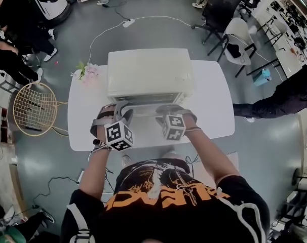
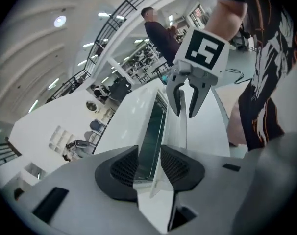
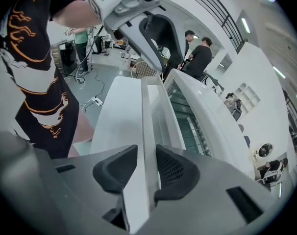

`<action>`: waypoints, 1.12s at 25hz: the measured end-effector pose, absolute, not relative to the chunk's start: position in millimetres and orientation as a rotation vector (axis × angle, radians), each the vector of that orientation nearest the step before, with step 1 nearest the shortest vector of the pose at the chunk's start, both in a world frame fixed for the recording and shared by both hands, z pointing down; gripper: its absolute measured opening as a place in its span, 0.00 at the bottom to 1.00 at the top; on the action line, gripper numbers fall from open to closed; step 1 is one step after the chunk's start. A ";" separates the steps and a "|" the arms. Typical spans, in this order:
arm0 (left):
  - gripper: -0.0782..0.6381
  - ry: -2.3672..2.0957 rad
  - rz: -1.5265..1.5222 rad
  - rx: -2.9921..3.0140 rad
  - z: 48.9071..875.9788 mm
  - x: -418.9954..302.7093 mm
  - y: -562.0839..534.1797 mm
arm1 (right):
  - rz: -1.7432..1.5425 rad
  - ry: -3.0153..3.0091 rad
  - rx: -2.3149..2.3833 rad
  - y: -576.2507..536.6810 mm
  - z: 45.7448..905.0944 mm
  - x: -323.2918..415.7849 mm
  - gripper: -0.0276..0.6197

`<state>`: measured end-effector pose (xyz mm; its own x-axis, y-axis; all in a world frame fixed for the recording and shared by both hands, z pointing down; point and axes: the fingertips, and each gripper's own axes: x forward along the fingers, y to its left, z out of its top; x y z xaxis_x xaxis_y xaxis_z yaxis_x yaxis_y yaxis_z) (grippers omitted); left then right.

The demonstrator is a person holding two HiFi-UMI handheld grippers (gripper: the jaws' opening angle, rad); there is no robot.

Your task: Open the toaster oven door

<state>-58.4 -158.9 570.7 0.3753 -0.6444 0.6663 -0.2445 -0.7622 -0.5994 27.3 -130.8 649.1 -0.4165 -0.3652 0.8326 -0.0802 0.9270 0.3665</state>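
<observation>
A white toaster oven (image 1: 146,75) stands on a white table (image 1: 209,110), its glass door (image 2: 151,136) facing me. Both grippers are at the white handle bar (image 3: 149,116) along the door's top edge. My left gripper (image 1: 119,114) is at the bar's left end; its dark pads (image 2: 124,168) stand apart on either side of the door edge, open, not pressing. My right gripper (image 1: 167,113) is at the right end. In its own view the bar fills the gap between its jaws (image 3: 146,160), so it is shut on the handle. The left gripper view also shows the right gripper (image 2: 185,112) clasping the bar.
A small bunch of flowers (image 1: 87,72) lies at the table's far left corner. A wire basket (image 1: 34,109) stands on the floor to the left. People sit at the left (image 1: 11,39) and one stands at the right (image 1: 290,97). Office chairs (image 1: 234,39) stand behind the table.
</observation>
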 end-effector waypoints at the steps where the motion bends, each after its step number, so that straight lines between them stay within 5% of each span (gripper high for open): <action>1: 0.33 0.735 -1.399 -2.223 577.5 -58.3 -161.3 | -0.323 -1.990 0.321 -129.4 649.9 26.4 0.25; 14: 0.19 0.425 -1.721 -2.089 648.1 -52.6 -151.3 | -0.323 -2.045 0.300 -101.2 643.7 24.4 0.28; 20: 0.18 0.419 -1.718 -2.125 652.5 -52.0 -140.7 | -0.163 -2.413 0.582 -124.4 559.9 13.0 0.07; 28: 0.17 0.377 -1.694 -2.207 663.4 -48.4 -117.0 | 0.198 -2.188 0.628 -140.5 626.8 45.7 0.06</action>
<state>-48.4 -117.0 663.4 0.2572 -0.4030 0.8783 -0.0071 -0.9096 -0.4153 45.7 -140.5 626.8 -0.5301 -0.3702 0.7629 -0.5012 0.8625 0.0702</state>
